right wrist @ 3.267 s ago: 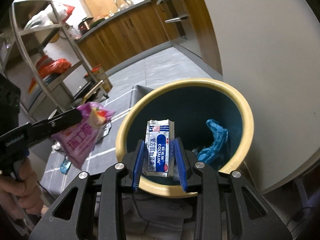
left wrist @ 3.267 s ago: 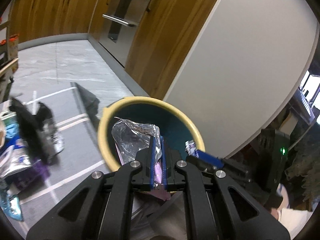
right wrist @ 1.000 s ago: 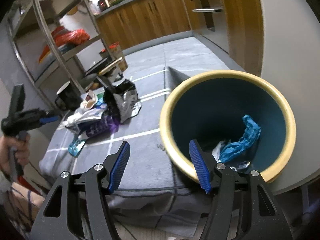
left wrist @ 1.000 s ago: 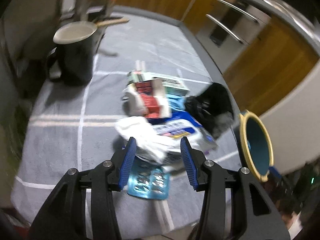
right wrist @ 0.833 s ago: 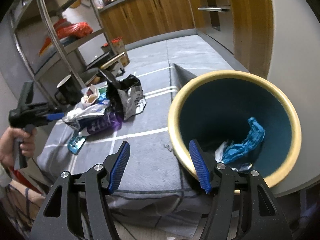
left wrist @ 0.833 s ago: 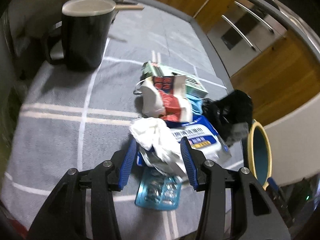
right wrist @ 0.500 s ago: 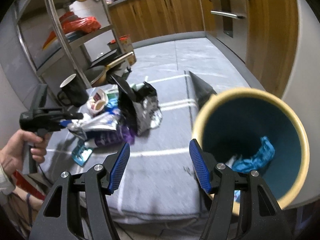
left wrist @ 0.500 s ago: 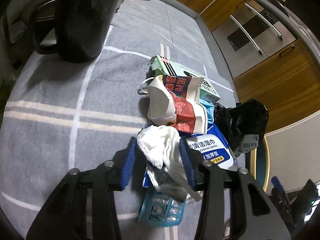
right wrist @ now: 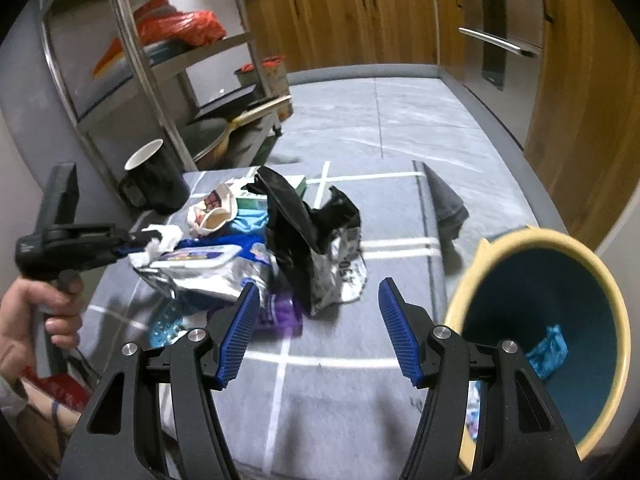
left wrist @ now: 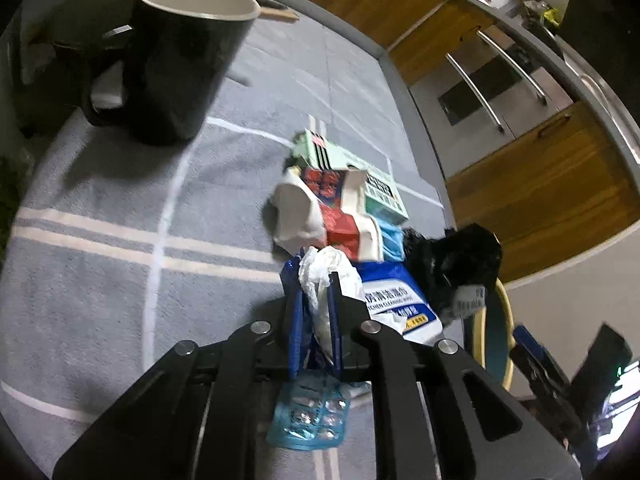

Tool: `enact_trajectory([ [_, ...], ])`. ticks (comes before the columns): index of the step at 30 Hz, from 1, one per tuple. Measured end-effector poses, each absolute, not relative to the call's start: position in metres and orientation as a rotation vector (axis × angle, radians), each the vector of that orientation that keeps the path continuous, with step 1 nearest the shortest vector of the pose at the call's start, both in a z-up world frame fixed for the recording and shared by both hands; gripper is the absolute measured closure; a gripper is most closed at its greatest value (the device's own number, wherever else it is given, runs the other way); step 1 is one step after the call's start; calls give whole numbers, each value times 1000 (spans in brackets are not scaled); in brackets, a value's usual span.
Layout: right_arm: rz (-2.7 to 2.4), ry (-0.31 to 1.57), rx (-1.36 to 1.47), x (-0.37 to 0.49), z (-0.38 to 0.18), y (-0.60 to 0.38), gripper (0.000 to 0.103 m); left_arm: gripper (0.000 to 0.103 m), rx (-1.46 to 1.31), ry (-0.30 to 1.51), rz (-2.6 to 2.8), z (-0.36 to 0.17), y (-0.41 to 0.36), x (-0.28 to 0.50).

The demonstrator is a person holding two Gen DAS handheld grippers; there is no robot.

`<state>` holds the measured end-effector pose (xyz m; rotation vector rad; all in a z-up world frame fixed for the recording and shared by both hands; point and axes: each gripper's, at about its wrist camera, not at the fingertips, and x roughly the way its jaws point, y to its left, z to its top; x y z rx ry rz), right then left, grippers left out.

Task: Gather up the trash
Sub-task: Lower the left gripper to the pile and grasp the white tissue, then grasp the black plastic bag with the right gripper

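A pile of trash lies on the grey checked cloth (left wrist: 100,248): a white crumpled tissue (left wrist: 320,268), a wet-wipe pack (left wrist: 396,304), a black bag (left wrist: 452,264), a red and white wrapper (left wrist: 336,208), a green box (left wrist: 348,164) and a blue blister pack (left wrist: 308,416). My left gripper (left wrist: 315,300) is closing, its blue pads pressing the tissue between them. The right wrist view shows this left gripper (right wrist: 154,240) at the pile's left edge. My right gripper (right wrist: 319,286) is open and holds nothing, in front of the black bag (right wrist: 296,220). The yellow-rimmed teal bin (right wrist: 600,272) stands to its right.
A black mug (left wrist: 180,60) stands behind the pile on the left. A metal shelf rack (right wrist: 160,60) rises behind the table, with wooden cabinets (right wrist: 360,20) and an oven beyond it. A person's hand (right wrist: 36,312) holds the left gripper's handle. A blue scrap (right wrist: 548,348) lies in the bin.
My left gripper came down onto the pile and closed around the white tissue. The right gripper swung left, from over the bin towards the pile, and stayed open.
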<state>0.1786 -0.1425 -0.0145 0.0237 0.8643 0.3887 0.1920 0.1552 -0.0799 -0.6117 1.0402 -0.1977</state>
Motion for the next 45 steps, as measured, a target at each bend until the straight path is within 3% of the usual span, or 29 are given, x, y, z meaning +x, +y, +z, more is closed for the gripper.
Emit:
enact_trajectory([
  [8, 386, 893, -22, 215, -20, -124, 40, 93, -522, 1054, -176, -86, 149, 191],
  [13, 389, 952, -48, 232, -39, -115, 51, 80, -500, 1047, -159, -86, 151, 192],
  [15, 402, 971, -53, 233, -46, -113, 75, 77, -497, 1042, -156, -86, 151, 193],
  [17, 415, 974, -61, 230, -50, -113, 92, 74, -480, 1034, -145, -83, 150, 193],
  [18, 420, 968, -60, 228, -50, -113, 95, 73, -472, 1029, -140, -81, 150, 192],
  [24, 435, 922, -15, 207, -37, -127, 98, 61, -408, 988, -138, -67, 144, 192],
  [34, 449, 873, 99, 165, -18, -155, 98, 61, -166, 964, -118, -64, 110, 196],
  [37, 444, 870, 133, 155, -17, -161, 98, 88, -122, 979, -144, -67, 101, 196],
  [39, 437, 867, 156, 150, -17, -166, 98, 93, -106, 998, -157, -69, 97, 196],
  [45, 418, 847, 192, 136, -12, -182, 98, 91, -129, 1068, -177, -78, 93, 196],
])
